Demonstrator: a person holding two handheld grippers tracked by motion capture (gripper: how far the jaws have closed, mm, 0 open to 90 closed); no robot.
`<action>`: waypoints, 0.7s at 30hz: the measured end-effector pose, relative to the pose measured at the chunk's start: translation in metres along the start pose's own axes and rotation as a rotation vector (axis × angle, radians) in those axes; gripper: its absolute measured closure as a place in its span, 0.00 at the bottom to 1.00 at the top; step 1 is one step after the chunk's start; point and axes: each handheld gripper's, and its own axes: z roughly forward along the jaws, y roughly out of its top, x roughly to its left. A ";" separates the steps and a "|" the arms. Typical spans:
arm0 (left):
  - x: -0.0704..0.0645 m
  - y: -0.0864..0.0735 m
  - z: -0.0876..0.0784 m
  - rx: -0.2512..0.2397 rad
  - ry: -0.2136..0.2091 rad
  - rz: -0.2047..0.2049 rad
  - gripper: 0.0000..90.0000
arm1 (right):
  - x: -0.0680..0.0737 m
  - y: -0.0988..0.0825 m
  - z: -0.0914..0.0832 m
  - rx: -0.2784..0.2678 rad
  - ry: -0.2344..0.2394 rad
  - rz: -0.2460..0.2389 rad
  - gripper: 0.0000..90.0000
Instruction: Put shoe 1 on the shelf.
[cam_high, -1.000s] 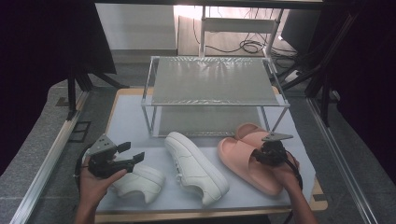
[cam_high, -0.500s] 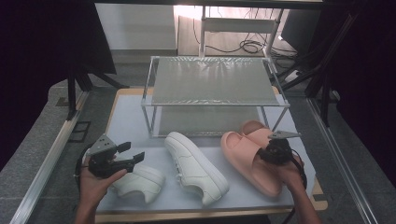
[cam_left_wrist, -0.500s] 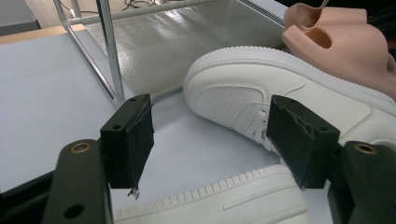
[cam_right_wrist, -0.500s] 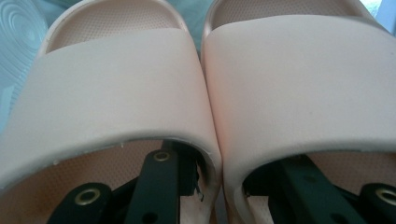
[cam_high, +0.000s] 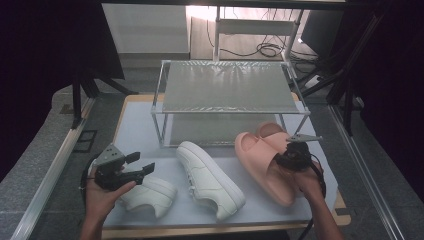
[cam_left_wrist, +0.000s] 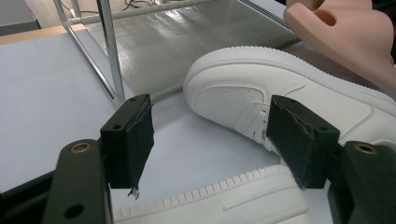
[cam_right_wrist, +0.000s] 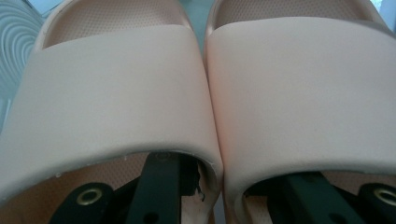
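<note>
Slippers (cam_high: 267, 160), pink pair, side by side at bench (cam_high: 132, 132) right, toes toward wire rack (cam_high: 230, 90), just in front of it. Right tool (cam_high: 291, 156): one jaw under each strap, pinching the two inner walls together; jaws have just been closing, now abt part-closed on the pair. Step in hand, judged: pair gripped for lifting. Next: raise level, carry fwd onto a rack shelf w/o dropping either. Left tool (cam_left_wrist: 210, 140): jaws wide apart, nothing held, above near white sneaker (cam_left_wrist: 224, 205); second sneaker (cam_left_wrist: 280, 98) lies beyond, mid-bench.
</note>
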 end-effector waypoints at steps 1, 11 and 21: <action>0.000 0.000 0.000 0.000 0.000 0.000 0.36 | 0.000 0.000 0.000 0.000 0.000 0.000 0.81; 0.002 0.000 -0.001 -0.004 0.001 -0.005 0.36 | 0.018 0.031 0.035 0.002 -0.013 0.038 0.80; 0.003 -0.001 -0.002 -0.008 0.001 -0.008 0.36 | 0.024 0.048 0.070 -0.023 -0.057 0.061 0.81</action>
